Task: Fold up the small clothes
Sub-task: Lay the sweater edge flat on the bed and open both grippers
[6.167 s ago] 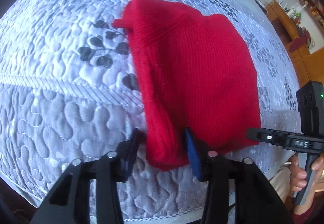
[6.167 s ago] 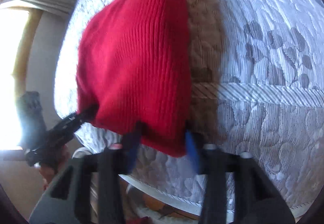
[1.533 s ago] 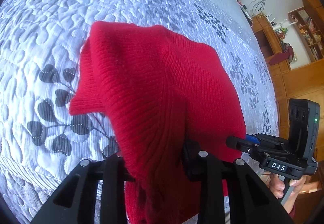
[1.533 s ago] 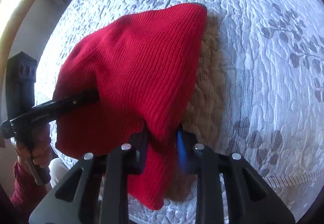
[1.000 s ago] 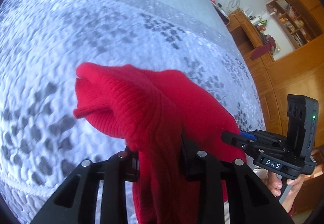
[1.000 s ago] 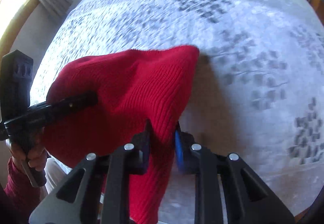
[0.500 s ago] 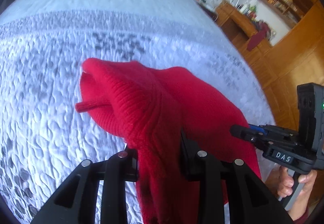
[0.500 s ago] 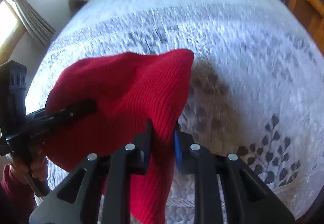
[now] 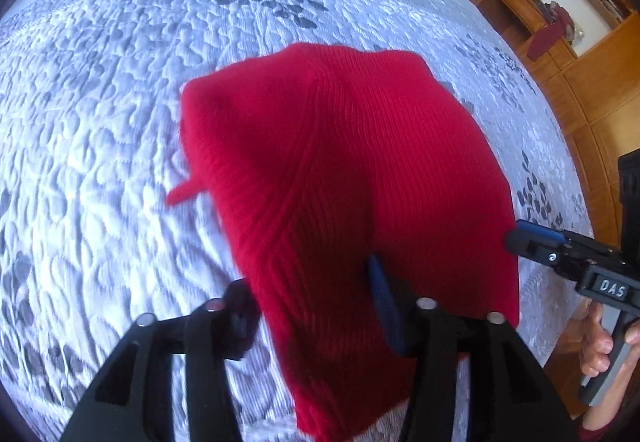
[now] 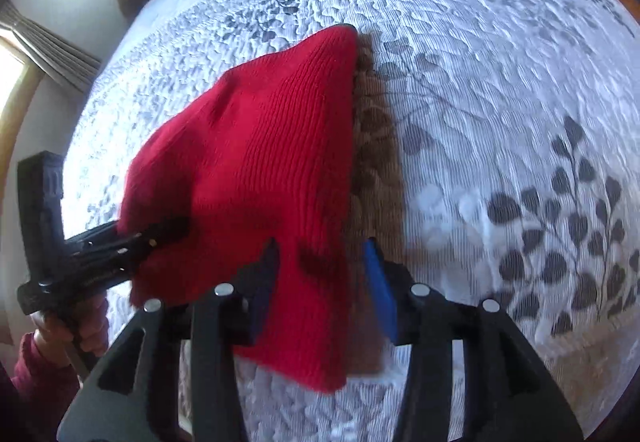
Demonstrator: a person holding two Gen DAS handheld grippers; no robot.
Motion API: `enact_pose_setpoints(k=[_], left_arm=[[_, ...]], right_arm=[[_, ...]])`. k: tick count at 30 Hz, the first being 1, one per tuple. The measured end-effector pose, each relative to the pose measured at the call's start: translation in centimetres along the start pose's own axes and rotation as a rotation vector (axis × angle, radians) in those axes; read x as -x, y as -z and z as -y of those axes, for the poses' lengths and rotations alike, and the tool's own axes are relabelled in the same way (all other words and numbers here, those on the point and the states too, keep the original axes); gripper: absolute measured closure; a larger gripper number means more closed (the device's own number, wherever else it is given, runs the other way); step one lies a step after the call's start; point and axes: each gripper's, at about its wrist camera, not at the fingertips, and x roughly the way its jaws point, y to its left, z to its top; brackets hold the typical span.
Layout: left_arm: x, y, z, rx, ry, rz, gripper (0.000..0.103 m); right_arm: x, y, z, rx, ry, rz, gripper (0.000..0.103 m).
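Near the bed's front edge, on the quilt (image 9: 100, 90), lies the red sweater (image 9: 340, 162), and I have both tongs at its near hem. My left tongs (image 9: 316, 298) stand spread, one finger on either side of the hem's left part, with the knit lying loose between them and not pinched. My right tongs (image 10: 320, 274) are spread too, straddling the hem's right corner; the blue pad sits just clear of the cloth, over the sweater's shadow. From the left camera I see the right tongs' tip at the sweater's right edge, though I cannot tell from that view whether it touches the knit.

I judge the fold partly done. The sweater reads as a compact doubled shape: no sleeve is spread out on the quilt, and only a small red tab sticks out on its left side. Its far end humps up and does not lie flat, and the near hem hangs rumpled toward the bed's front edge. What is left, as I see it, is to square the edges, tuck that tab, and perhaps make one more fold. No other clothes are visible on the quilt around it.
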Motion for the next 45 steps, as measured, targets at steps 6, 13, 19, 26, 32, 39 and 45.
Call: enact_pose_setpoints(k=[6,13,19,26,32,39,45], left_arm=[[0.7,3.9,-0.1,0.058,0.052,-0.028,0.041],[0.5,5.3,-0.7,0.119,0.092,-0.029,0.061],[2.2,5.5,0.0,0.097,0.068,-0.037,0.081],[1.1,6.9,0.6,0.002,-0.006,-0.041,0.080],[0.3,7.6,0.8,-0.034,-0.026,-0.015,0.070],[0.0,7.8,2.5,-0.043,-0.089,0.040,0.054],[2.7,9.3,3.2,-0.015,-0.223,0.097,0.031]], right_arm=[[0.7,3.2,1.0,-0.028,-0.026,-0.056,0.051],[-1.5,5.3,1.0,-0.051,-0.071,-0.123,0.081],[1.3,5.6,0.7,-0.054,-0.114,-0.085,0.089],[0.6,7.2,0.9,-0.027,-0.045,-0.128,0.090],[-1.3,7.7,1.2,-0.050,-0.049,-0.117,0.088],[-1.2,8.6,1.0,-0.063,-0.047,-0.084,0.078],[2.1,10.6,-0.9,-0.024,0.088,0.012,0.039]])
